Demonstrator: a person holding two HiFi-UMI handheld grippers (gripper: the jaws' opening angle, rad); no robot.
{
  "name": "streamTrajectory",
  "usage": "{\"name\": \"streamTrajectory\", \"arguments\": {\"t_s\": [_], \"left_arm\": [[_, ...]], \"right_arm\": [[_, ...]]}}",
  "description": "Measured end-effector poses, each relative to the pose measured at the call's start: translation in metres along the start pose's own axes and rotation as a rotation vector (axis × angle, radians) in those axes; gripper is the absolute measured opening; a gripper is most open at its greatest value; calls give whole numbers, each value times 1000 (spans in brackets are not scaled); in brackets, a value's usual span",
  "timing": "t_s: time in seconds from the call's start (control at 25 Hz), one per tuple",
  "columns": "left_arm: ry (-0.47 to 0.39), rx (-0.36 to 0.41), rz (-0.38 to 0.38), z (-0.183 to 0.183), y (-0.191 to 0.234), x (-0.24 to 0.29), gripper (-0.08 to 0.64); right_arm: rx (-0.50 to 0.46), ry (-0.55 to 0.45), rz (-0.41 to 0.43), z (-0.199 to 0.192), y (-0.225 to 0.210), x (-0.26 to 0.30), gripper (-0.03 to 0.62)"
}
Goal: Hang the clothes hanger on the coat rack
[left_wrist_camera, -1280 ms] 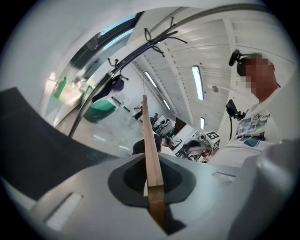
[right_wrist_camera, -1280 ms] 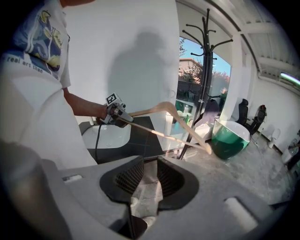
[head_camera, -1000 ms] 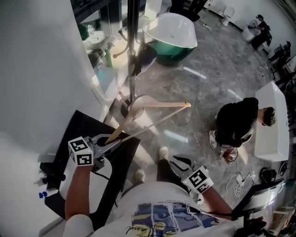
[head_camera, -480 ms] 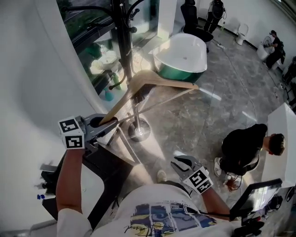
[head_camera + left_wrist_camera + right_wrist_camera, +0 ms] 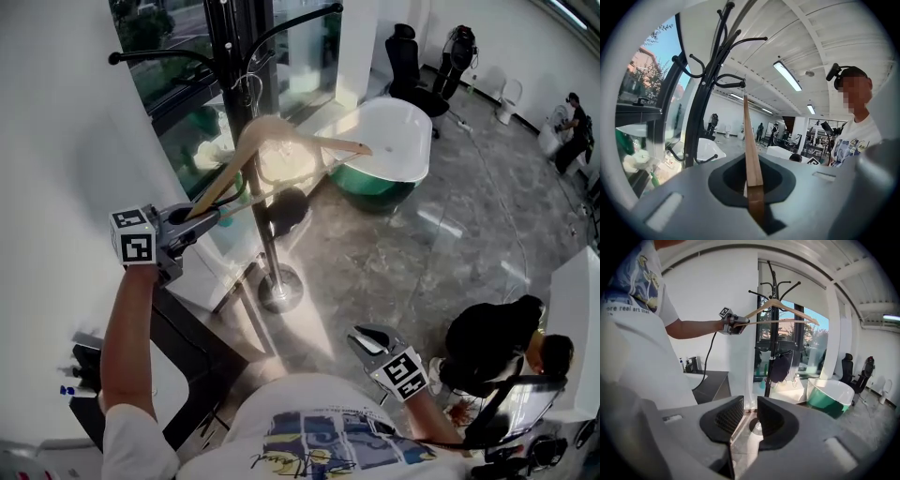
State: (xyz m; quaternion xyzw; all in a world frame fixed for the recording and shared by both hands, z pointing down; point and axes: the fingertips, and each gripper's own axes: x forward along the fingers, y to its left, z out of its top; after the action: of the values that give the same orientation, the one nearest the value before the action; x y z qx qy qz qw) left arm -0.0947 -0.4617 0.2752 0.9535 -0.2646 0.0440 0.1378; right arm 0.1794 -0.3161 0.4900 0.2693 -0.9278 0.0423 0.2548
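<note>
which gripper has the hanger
The left gripper, held up by the coat rack: its jaws are shut on one end of the hanger. The right gripper sits low, empty.

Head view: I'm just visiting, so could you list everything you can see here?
clothes hanger: one, pale wood, raised beside the rack's upper hooks, held by one end
coat rack: one, black pole with curved hooks, by the window
bathtub: one, white inside and green outside, on the floor behind the rack
office chair: one, black, far back
counter: one, dark, lower left by the wall
person in black: one, low on the floor at lower right
left gripper: one, grey, shut on the hanger's end
right gripper: one, grey, low by the wearer's waist, open and empty
</note>
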Motion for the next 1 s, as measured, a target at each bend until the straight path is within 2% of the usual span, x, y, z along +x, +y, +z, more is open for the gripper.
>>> {"name": "streamTrajectory", "arguments": {"t_s": [0.2,0.48,0.76,1.0], "left_arm": [[-8,-22,78,-13,19,-2,11],[-2,-38,184,-31,50,0,12],[7,36,284,-34,68,-2,18],[3,62,357,-29,71,-4,33]], "right_arm": [[-5,-4,-4,-8,-23,-8,89],[2,-7,49,-10,-40,5,89],[18,-16,99,-10,-37,20,90],[29,-26,129,-8,-35,20,89]]}}
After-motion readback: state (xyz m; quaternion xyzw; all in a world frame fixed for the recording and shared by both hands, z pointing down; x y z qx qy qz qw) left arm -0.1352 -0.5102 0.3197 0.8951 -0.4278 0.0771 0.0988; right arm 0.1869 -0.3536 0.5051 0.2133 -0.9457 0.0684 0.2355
